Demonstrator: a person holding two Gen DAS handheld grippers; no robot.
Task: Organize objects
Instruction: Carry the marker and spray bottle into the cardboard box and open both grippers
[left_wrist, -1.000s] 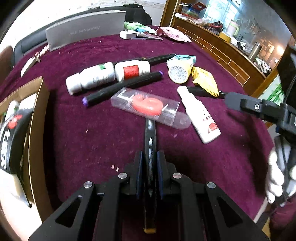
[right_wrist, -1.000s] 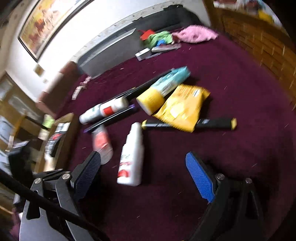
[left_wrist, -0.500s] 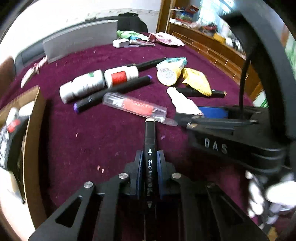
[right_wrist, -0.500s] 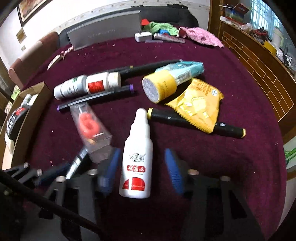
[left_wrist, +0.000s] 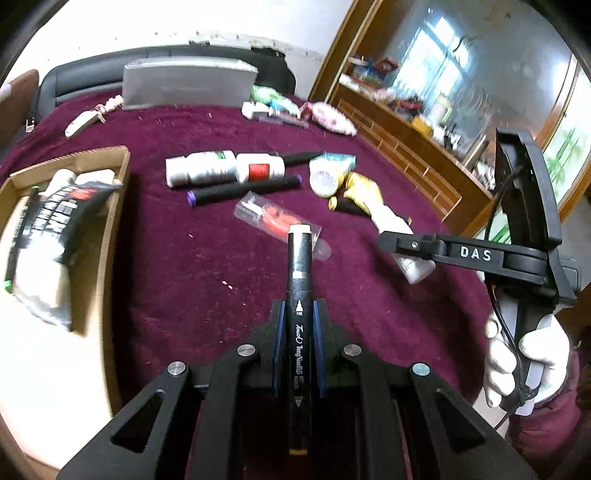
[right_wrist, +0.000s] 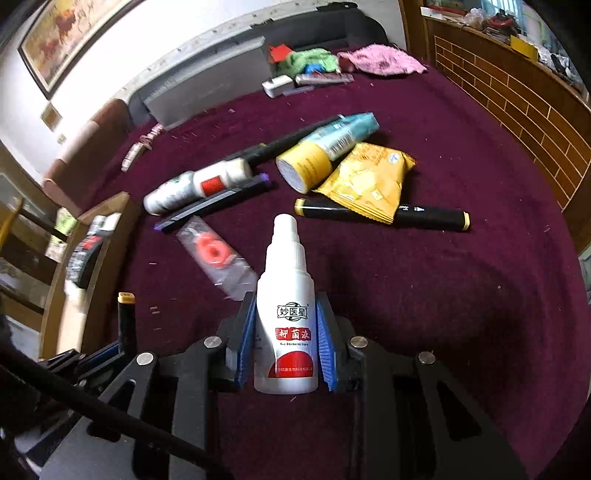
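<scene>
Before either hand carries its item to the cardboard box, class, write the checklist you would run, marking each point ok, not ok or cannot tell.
1. Left gripper jaws shut on the black marker: ok.
2. Right gripper jaws closing, white spray bottle between them: ok.
3. Firmness of the bottle grip: cannot tell.
4. Cardboard box in view and open on top: ok.
5. Free room in the box beside the black packet: cannot tell.
</scene>
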